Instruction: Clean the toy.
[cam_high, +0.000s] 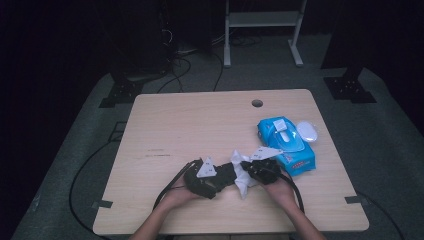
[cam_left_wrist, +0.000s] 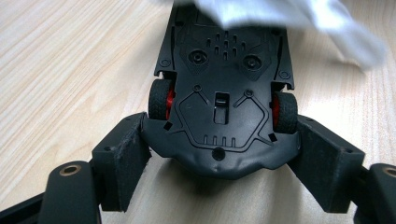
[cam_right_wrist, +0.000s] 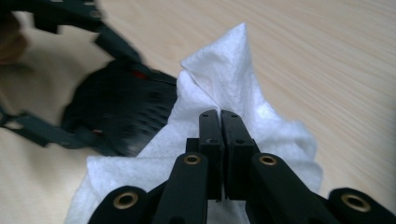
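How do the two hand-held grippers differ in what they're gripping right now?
The left hand-held gripper stands wide, clamping a black toy car by its sides; the right hand-held gripper is pinched nearly shut on a thin white wipe. The car is rigid, the wipe crumpled and limp. Both meet above the table.

Bare table (cam_high: 190, 125) left and ahead; blue wipes pack (cam_high: 287, 142) just right of the right gripper (cam_high: 250, 167).

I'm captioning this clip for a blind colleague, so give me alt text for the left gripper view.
A black toy car, flipped so its underside faces the camera, is clamped between the left gripper's two black jaws above a light wooden table. Red-hubbed wheels show on both sides, and a white wipe covers the car's far end.
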